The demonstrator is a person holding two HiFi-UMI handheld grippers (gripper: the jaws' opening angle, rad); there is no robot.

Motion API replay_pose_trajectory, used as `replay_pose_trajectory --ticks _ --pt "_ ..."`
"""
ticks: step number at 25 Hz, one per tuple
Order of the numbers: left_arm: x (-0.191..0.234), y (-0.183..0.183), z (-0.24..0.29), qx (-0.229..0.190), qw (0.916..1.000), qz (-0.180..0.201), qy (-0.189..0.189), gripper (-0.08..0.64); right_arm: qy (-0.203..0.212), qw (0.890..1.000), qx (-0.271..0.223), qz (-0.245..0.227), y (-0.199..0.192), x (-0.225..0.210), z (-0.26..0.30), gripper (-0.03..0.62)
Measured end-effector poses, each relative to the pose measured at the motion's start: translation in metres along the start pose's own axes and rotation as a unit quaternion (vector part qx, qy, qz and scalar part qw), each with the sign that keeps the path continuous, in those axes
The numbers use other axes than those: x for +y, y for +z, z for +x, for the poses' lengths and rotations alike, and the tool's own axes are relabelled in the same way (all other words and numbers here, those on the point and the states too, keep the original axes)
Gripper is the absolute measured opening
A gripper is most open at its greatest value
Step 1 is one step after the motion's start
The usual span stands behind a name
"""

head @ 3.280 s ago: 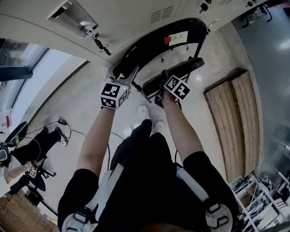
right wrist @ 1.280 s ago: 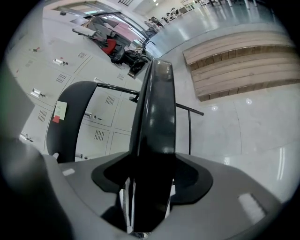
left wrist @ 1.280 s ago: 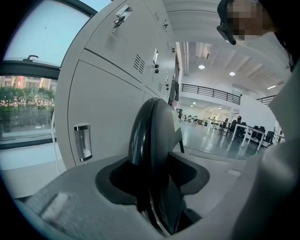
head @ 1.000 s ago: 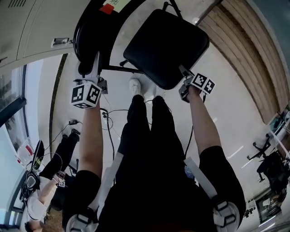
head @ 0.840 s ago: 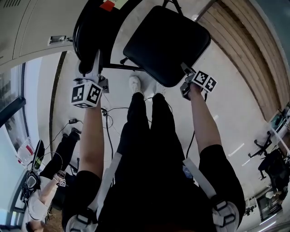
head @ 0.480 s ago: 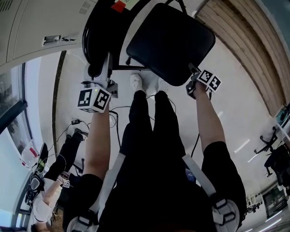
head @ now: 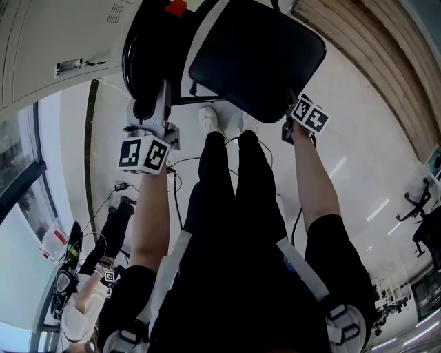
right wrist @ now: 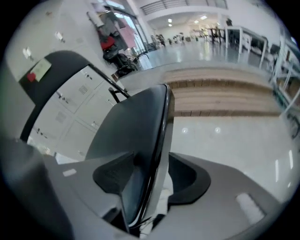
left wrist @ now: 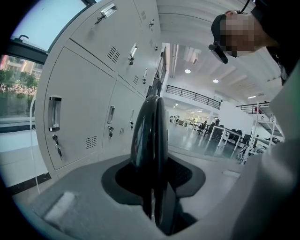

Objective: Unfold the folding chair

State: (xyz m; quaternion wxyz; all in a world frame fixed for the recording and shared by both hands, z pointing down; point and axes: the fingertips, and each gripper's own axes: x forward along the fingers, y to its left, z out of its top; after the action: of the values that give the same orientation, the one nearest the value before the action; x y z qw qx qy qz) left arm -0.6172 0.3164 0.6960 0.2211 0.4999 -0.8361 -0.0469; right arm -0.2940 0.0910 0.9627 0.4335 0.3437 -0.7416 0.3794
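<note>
Pale glossy floor (head: 365, 138) is spreading under everything, with one bank of grey lockers (head: 48, 34) running along the far side and one strip of wooden boards (head: 386, 62) lying beyond it.

One black folding chair (head: 234, 62) is standing just in front of the person, who is looking down past two white shoes (head: 207, 118). Its seat (right wrist: 126, 136) is lying swung out from the backrest (left wrist: 147, 136), which is carrying one red tag (head: 175, 7).

Two grippers are working on the chair, one on each part. The left gripper (head: 153, 107) is reaching nearly level onto the backrest's edge. Its jaws are closing, and the pads seem to be pressing both sides of that edge. The right gripper (head: 288, 118) is pointing steeply down at the seat's near corner. Its jaws are also closing, with the seat's rim standing between them, one pad lying against the underside and a gap showing at the other.

One other person (head: 89, 296) is sitting on the floor at the lower left, beside loose cables (head: 103, 196).
</note>
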Motion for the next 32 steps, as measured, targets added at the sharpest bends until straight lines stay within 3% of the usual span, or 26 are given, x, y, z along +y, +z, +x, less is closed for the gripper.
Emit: replay_pose_trajectory --ticks 2,5,10,12,16,19,26,32 --pt "-0.003 0.000 0.001 0.003 1.0000 0.001 -0.003 0.137 -0.044 0.996 -0.029 -0.070 0.008 0.009 -0.018 0.143" --pt "-0.005 -0.001 0.001 0.003 1.0000 0.001 -0.003 0.135 -0.024 0.988 -0.061 -0.137 0.011 0.046 -0.032 0.050" --pt "0.005 -0.003 0.001 0.002 1.0000 -0.002 -0.009 0.135 0.038 0.983 -0.008 -0.182 -0.030 0.106 -0.011 0.029" --pt "0.013 -0.005 0.005 0.006 0.9999 -0.007 -0.014 0.137 0.031 0.981 0.032 -0.191 -0.053 0.111 0.005 0.029" --pt "0.024 -0.007 0.010 0.004 0.9996 -0.003 -0.028 0.137 -0.025 0.967 0.093 -0.235 -0.085 0.091 0.029 0.006" --pt "0.028 -0.007 0.011 -0.001 0.9993 0.003 -0.038 0.137 -0.017 0.962 0.098 -0.254 -0.090 0.091 0.035 0.006" --pt "0.056 -0.008 0.028 0.001 0.9990 -0.007 -0.044 0.140 -0.018 0.965 0.108 -0.240 -0.092 0.094 0.055 0.006" --pt "0.077 -0.010 0.041 -0.005 0.9986 -0.007 -0.053 0.141 -0.011 0.958 0.109 -0.264 -0.093 0.105 0.067 0.006"
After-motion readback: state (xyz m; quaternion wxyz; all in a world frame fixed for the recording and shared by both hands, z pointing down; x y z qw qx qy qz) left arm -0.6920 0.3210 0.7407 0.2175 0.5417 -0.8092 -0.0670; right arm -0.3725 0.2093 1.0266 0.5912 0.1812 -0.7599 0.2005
